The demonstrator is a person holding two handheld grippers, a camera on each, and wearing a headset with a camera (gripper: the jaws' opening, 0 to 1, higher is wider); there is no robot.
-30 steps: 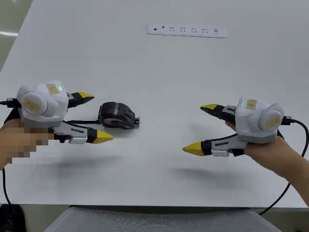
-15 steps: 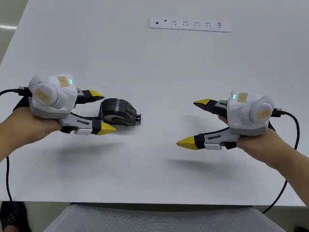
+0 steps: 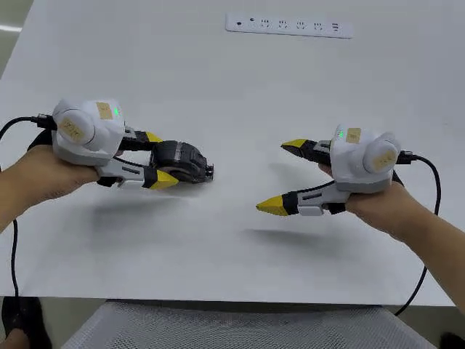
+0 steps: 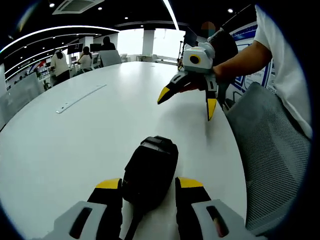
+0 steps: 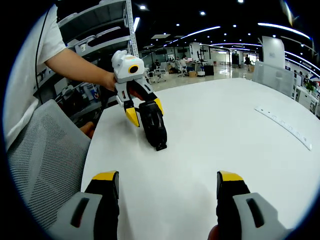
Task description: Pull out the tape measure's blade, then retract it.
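Head view: at 9 o'clock on the white bench (image 3: 240, 109), the left hand-held gripper (image 3: 158, 158) has its yellow-tipped jaws drawn in narrow on the black tape measure (image 3: 185, 161), one jaw against each side of the case's rear. The case lies on the bench top with its blade hook at the case mouth, facing 3 o'clock. At 3 o'clock, well apart from the case, the right hand-held gripper (image 3: 283, 176) hovers with jaws spread wide and empty, tips aimed toward 9 o'clock. A white power strip (image 3: 289, 26) lies at 12 o'clock.
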